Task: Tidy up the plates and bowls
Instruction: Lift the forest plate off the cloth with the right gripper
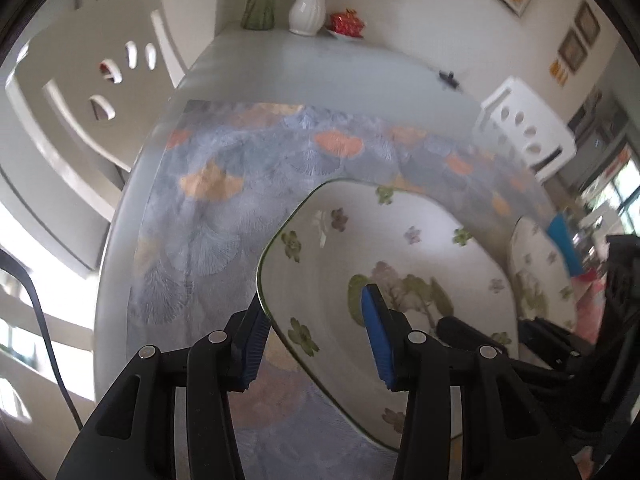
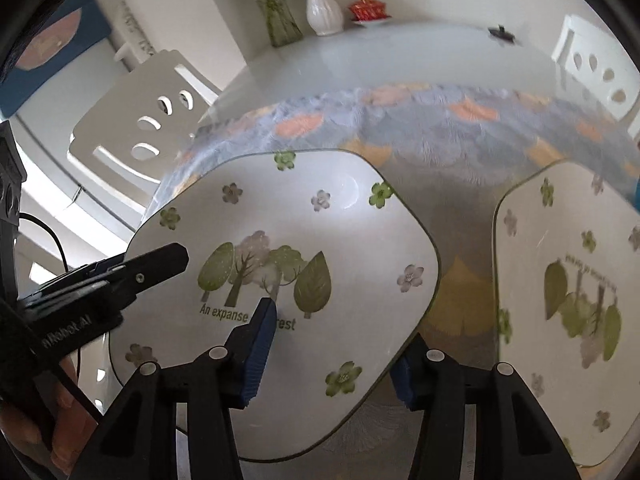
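A square white plate (image 1: 420,252) with green trees and flowers is held off the floral mat. My left gripper (image 1: 316,324) straddles its left rim, one blue pad above and one below, jaws wide. The same plate (image 2: 288,240) shows in the right wrist view, where my right gripper (image 2: 332,348) straddles its near right edge, one finger over and one under. The left gripper's fingers (image 2: 152,264) reach over its left rim. A second matching plate (image 2: 568,300) lies on the mat to the right; it also shows in the left wrist view (image 1: 540,276).
The floral mat (image 1: 240,200) covers the near part of a grey table (image 1: 320,72). At the far end stand a white vase (image 1: 308,4), a green glass vase (image 1: 260,4) and a red item on a dish (image 1: 347,24). White chairs (image 1: 92,92) stand on both sides.
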